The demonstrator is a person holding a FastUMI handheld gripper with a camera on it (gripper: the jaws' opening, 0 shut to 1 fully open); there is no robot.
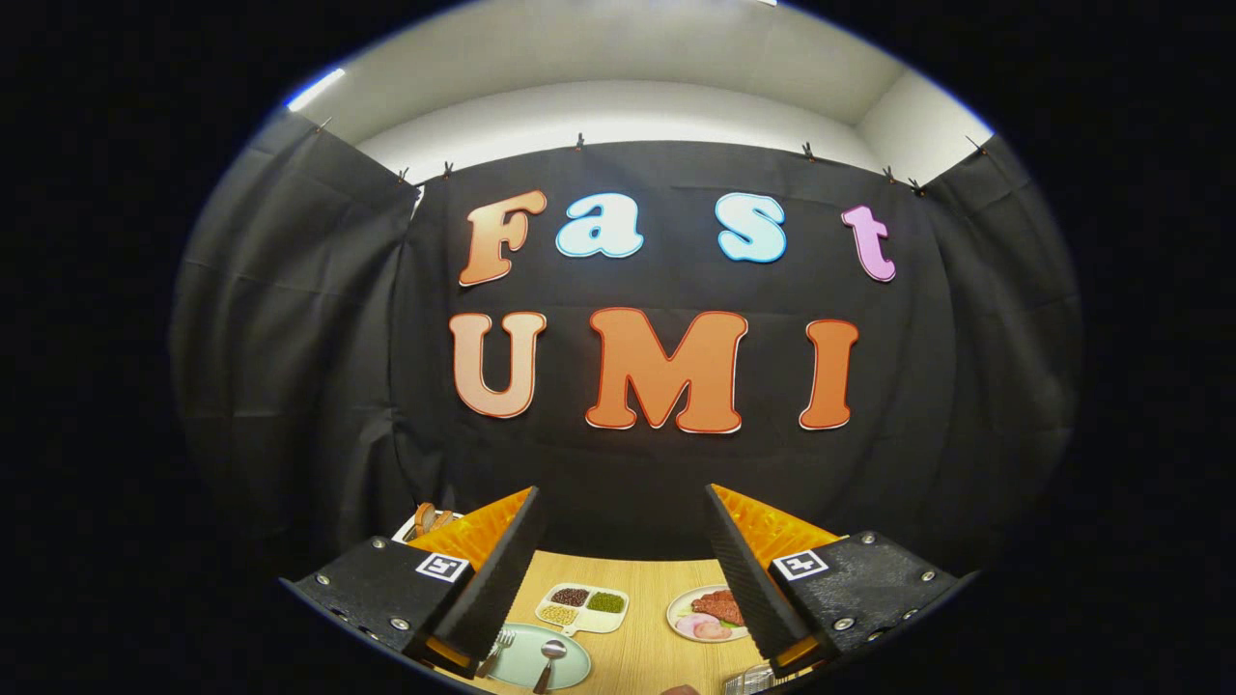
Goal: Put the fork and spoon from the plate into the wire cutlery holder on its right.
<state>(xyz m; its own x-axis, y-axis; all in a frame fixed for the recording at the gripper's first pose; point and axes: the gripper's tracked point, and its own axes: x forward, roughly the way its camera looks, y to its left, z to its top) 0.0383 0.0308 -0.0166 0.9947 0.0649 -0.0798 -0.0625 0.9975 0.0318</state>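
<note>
Hovering above the near side of the tabletop point(642, 656), the gripper point(623, 541) is standing wide open, its two fingers point(492, 579) spread well apart and holding nothing, touching nothing. Each finger is carrying a small square black-and-white marker on its upper face; no words are showing on them.

Lying nearest, between the fingers and toward the left one, a pale green plate point(536, 661) is sitting by the near edge of the tabletop. The fork point(494, 652) is resting on the plate's left part, partly hidden by the left finger, and the spoon point(547, 662) is lying beside it near the plate's middle, bowl pointing away. To the right, at the near edge just under the right finger, a bit of the wire cutlery holder point(748, 681) is peeking out, mostly cut off.

Farther in, a pale divided tray point(583, 609) with dark, green and tan beans is sitting near the tabletop's middle, and a white plate of meat slices point(710, 615) is sitting to its right. Beyond the left finger, near the far left corner, a small tray with brownish items point(425, 521) is showing, too small to identify.
</note>
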